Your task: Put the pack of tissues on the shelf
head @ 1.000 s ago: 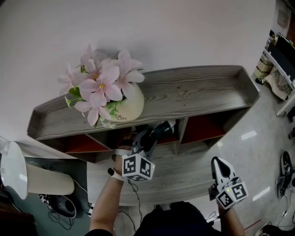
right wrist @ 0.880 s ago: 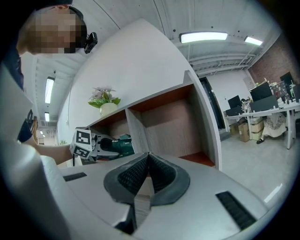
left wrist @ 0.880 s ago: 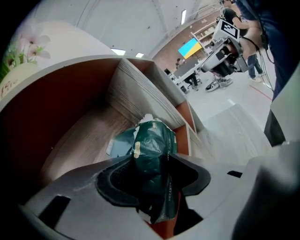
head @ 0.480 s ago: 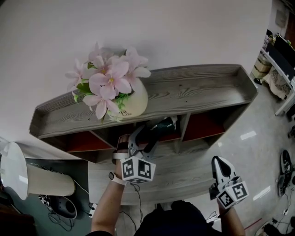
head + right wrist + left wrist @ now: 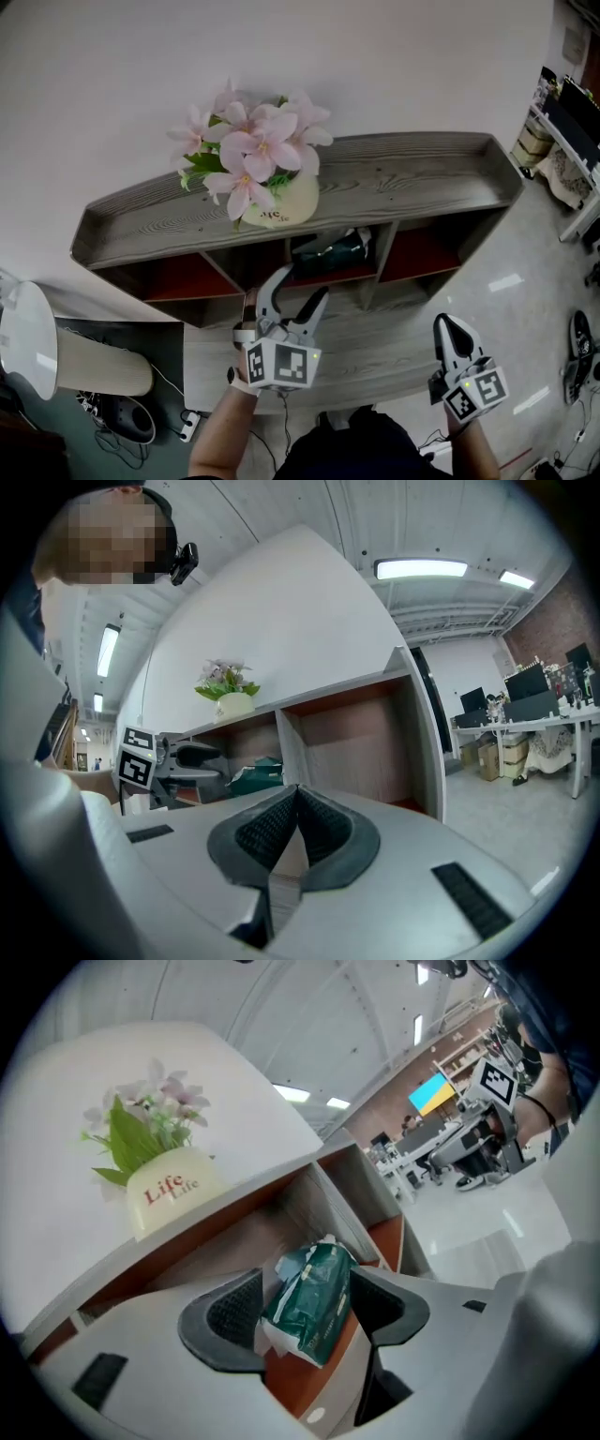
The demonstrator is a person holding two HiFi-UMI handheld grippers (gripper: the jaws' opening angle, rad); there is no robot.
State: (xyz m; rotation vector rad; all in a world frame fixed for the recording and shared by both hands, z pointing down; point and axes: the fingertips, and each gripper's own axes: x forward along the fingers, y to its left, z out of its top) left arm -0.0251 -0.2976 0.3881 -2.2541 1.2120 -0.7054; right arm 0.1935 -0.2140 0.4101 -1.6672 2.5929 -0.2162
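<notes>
The green pack of tissues point(image 5: 330, 253) lies in the middle compartment of the grey wooden shelf point(image 5: 412, 178), on its red floor. My left gripper point(image 5: 298, 286) hangs just in front of that compartment, drawn back from the pack. Its jaws stand wide and are closing slightly, with nothing pressed between them. In the left gripper view the pack point(image 5: 314, 1302) shows beyond the pads, past my left gripper point(image 5: 307, 1309). My right gripper point(image 5: 448, 330) hangs low at the right, shut and empty point(image 5: 295, 794). The pack point(image 5: 255, 775) shows in the right gripper view too.
A cream vase of pink flowers point(image 5: 277, 202) stands on the shelf's top, above the middle compartment. A white lamp point(image 5: 28, 342) and dark shoes point(image 5: 127, 417) lie at the lower left. Another shoe point(image 5: 579, 342) rests on the shiny floor at the right.
My left gripper let go of the pack, opened its jaws and pulled back out of the middle compartment. The pack stays in the shelf. The right gripper has hardly moved.
</notes>
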